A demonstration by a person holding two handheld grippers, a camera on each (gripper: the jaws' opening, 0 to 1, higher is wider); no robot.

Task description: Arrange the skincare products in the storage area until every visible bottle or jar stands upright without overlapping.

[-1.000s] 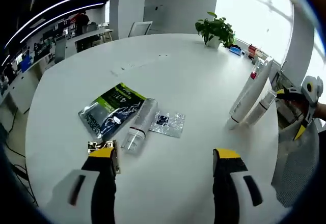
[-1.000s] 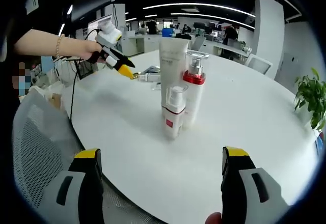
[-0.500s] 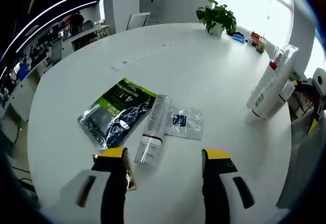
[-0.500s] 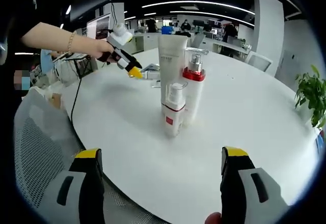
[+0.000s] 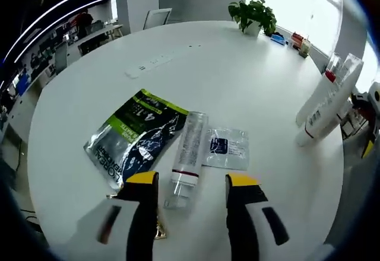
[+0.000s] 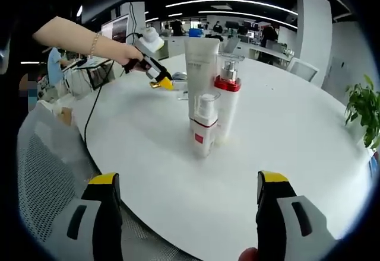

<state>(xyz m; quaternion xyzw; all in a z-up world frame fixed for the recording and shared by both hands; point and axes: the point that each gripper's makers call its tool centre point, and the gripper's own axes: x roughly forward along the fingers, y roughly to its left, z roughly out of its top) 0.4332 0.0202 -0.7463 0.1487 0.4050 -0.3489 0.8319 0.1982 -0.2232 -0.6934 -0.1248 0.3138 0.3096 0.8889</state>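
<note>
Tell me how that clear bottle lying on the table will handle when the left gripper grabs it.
The clear bottle lies on its side and looks round, so it may roll. Its smooth surface could slip in the left gripper. It looks light.

Around lying bottle (image 5: 186,154): green pouch (image 5: 133,135) touched one side, clear sachet (image 5: 226,149) the other.
Between left gripper (image 5: 191,185) jaws: bottle's cap end sat there.
Standing trio (image 6: 209,98): bare table (image 6: 309,136) all round.
</note>
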